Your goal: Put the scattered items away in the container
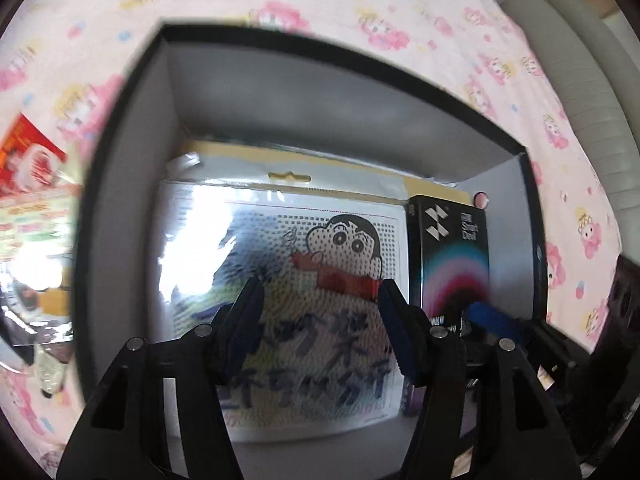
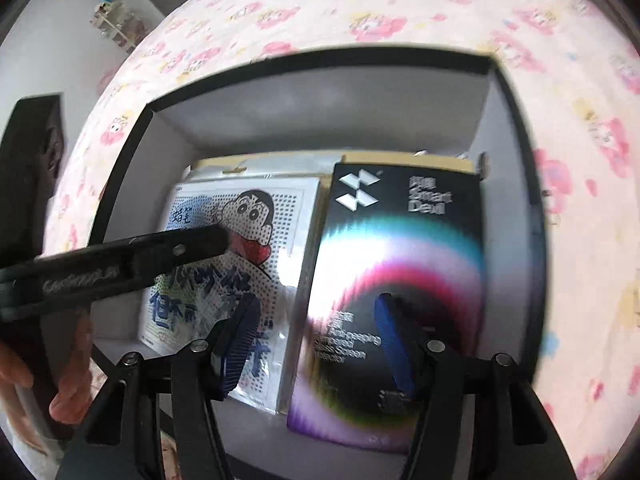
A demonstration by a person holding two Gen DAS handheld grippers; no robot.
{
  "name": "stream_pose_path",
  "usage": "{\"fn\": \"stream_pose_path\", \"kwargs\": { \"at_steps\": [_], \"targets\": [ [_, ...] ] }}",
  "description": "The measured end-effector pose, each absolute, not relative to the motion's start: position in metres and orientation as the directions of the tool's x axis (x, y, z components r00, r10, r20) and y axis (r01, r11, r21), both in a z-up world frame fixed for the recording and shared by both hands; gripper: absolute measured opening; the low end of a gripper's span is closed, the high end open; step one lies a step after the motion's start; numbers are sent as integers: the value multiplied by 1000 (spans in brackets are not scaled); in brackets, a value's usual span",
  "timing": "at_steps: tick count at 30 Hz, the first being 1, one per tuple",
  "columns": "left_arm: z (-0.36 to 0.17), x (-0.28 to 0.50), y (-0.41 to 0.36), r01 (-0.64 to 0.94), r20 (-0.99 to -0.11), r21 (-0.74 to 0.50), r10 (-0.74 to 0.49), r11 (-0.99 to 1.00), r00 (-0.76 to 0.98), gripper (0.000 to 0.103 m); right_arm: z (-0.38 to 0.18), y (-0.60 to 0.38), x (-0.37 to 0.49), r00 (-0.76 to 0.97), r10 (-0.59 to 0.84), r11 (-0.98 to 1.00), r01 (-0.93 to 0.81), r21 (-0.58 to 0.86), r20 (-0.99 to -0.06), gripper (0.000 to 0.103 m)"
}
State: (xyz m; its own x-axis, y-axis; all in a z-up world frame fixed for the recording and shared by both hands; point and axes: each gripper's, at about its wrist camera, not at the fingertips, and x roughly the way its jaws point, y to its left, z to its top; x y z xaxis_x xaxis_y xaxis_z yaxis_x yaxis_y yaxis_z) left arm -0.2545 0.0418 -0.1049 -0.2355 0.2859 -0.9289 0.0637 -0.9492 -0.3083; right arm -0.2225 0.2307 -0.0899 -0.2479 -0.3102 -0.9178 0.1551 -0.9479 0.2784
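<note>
Your left gripper and right gripper hung with jaws released and empty over the black cardboard box; the red crinkly packet at nine o'clock risked being left behind.

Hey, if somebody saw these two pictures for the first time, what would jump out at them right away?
First the black box with grey inner walls, sitting on a pink cartoon-print sheet. Inside it, a plastic-wrapped cartoon boy card lies flat on the left, and a black Smart Devil screen protector box lies on the right. Both grippers, left gripper and right gripper, hang open above them, holding nothing.
</note>
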Motion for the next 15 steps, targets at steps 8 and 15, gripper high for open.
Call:
{"fn": "stream_pose_path", "kwargs": {
  "at_steps": [8,15],
  "targets": [
    [-37,-190,39,-38,-859,-227,219,-973,-462,75,-47,242,-179,-444,-221,-973,44,225,-868,61],
    [4,-135,39,-111,-799,-220,244,-969,-550,76,-9,222,-125,-575,-200,-972,14,234,-794,64]
  ]
}}
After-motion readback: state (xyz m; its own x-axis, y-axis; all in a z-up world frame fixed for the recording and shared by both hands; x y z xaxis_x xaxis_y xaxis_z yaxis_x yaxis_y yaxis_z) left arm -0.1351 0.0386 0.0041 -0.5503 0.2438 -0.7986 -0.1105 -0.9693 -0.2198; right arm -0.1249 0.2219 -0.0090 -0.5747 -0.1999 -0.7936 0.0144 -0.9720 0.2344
